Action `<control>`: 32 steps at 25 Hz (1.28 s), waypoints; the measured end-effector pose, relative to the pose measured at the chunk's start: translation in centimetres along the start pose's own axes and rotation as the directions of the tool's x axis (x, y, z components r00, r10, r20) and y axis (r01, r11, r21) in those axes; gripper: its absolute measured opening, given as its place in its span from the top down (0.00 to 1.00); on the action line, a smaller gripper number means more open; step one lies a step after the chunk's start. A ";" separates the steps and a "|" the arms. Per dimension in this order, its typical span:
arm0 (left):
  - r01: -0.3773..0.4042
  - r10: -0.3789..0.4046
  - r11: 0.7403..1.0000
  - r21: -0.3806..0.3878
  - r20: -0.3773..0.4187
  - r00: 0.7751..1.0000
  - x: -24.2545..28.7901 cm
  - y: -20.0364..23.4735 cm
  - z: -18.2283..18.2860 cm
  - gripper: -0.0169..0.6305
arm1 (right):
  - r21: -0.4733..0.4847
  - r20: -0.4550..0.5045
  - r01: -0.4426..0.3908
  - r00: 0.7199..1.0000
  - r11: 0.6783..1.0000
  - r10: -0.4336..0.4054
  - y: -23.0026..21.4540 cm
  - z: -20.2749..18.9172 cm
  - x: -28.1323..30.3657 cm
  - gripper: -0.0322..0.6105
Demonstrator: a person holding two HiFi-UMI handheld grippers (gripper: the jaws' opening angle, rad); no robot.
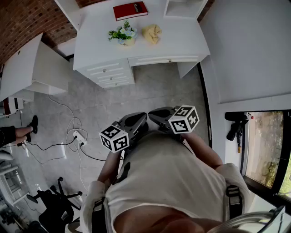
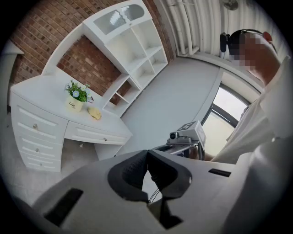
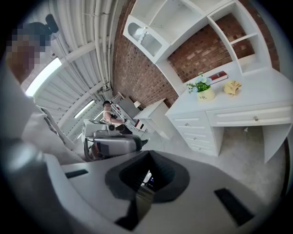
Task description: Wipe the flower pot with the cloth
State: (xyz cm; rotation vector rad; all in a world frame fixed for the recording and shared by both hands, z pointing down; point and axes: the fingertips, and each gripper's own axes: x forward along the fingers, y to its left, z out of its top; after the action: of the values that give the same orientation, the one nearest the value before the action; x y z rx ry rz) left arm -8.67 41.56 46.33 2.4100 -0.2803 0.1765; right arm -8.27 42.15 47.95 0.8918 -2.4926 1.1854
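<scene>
A small pale flower pot (image 1: 126, 41) with a green plant stands on the white desk (image 1: 182, 38) at the far end of the room. A crumpled yellow cloth (image 1: 151, 33) lies just right of it. The left gripper view shows the pot (image 2: 74, 104) and cloth (image 2: 94, 113) far off, as does the right gripper view with its pot (image 3: 205, 94) and cloth (image 3: 232, 87). My left gripper (image 1: 143, 118) and right gripper (image 1: 153, 114) are held close to my chest, well short of the desk. Both are shut and empty, with the left gripper (image 2: 147, 153) and right gripper (image 3: 149, 154) showing nothing between the jaws.
A red book (image 1: 130, 10) lies behind the pot. Desk drawers (image 1: 111, 75) face me. A power strip with trailing cables (image 1: 77, 136) lies on the floor at left, near a black chair base (image 1: 54, 200). A second white table (image 1: 27, 68) stands at left, where a person's foot (image 1: 32, 124) shows.
</scene>
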 end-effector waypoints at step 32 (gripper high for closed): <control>-0.114 0.129 0.987 0.111 -0.144 0.981 11.7 1.3 2.3 0.94 | 0.123 0.025 -0.086 0.996 0.989 0.084 -10.2 4.4 -5.2 0.93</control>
State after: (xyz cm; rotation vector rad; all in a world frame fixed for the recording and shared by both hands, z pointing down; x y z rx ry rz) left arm 2.47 37.23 47.78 2.4655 -0.3566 0.4358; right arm 2.30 36.02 49.10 0.8379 -2.5183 1.3783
